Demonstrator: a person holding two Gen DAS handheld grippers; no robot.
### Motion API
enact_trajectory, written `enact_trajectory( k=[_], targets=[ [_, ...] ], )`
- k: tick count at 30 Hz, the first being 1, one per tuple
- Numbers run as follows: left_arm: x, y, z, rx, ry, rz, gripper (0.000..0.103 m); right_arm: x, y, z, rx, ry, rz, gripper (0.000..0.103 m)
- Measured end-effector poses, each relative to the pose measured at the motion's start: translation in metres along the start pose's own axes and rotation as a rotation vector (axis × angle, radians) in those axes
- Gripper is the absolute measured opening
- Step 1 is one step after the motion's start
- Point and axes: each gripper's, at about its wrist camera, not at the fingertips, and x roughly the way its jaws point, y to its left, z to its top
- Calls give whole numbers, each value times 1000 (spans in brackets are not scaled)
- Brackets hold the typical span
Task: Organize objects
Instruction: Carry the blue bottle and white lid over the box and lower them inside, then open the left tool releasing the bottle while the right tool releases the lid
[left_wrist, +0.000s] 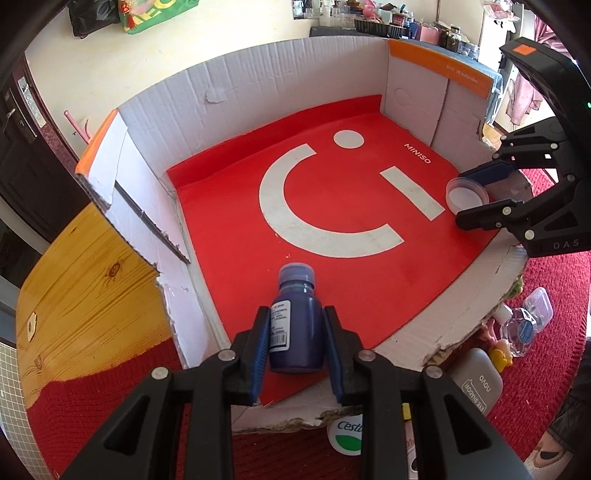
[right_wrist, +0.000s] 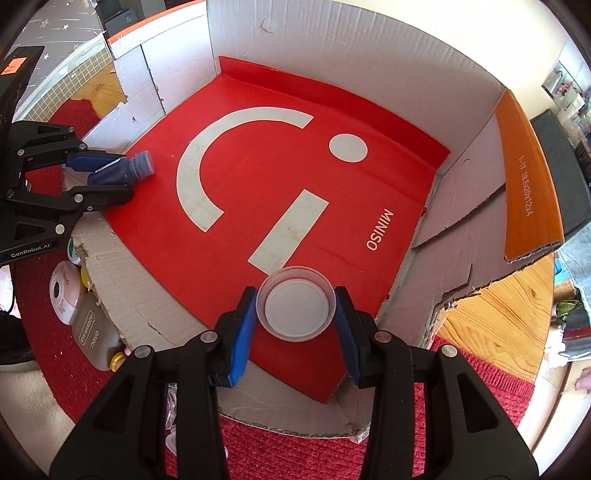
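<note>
A small dark-blue bottle (left_wrist: 295, 325) with a white label and a blue cap is clamped between the blue pads of my left gripper (left_wrist: 295, 332), over the near edge of the open cardboard box (left_wrist: 258, 85) with its red floor. From the right wrist the same bottle (right_wrist: 118, 170) shows at the left side of the box, held by the left gripper (right_wrist: 99, 181). My right gripper (right_wrist: 295, 314) is shut on a round clear plastic jar (right_wrist: 295, 302) with a white inside, low over the red floor. That jar (left_wrist: 466, 194) appears at the box's right edge.
The box stands on a round wooden table (left_wrist: 92, 288) with a red cloth (left_wrist: 546, 350). Outside the box's torn front wall lie an eye-shadow case (right_wrist: 90, 332), a pink-white round item (right_wrist: 62, 295), a clear bottle (left_wrist: 521, 330) and a green-white container (left_wrist: 347, 439).
</note>
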Motion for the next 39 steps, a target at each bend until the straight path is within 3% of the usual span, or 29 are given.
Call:
enact_trajectory(
  k=[27, 31, 39],
  targets=[
    [-4, 1, -1, -1, -6, -5, 42, -1, 2, -10, -21, 17, -7, 40],
    [-4, 1, -1, -5, -6, -10, 44, -2, 1, -13, -25, 15, -14, 46],
    [-4, 2, -1, -9, -7, -12, 45, -2, 0, -15, -24, 15, -13, 47]
  ],
)
